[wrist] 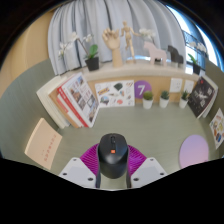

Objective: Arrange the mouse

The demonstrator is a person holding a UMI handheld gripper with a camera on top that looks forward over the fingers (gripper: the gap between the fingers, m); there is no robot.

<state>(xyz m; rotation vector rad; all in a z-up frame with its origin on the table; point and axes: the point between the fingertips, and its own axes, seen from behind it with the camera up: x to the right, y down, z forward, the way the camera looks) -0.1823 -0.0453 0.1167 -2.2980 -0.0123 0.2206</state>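
Note:
A black computer mouse (112, 155) with an orange mark by its wheel sits between my two fingers, its back end toward the camera. My gripper (112, 162) has its magenta pads (90, 157) pressed against both sides of the mouse. The mouse is held above the pale table (110, 125), and whether it touches the surface is hidden.
A lilac round mat (193, 151) lies beyond the fingers to the right. A pale pink card (42, 141) lies to the left. Books and cards (78, 98) lean against a low shelf ahead, with small potted plants (148, 100). Wooden figures (125, 45) stand on the shelf.

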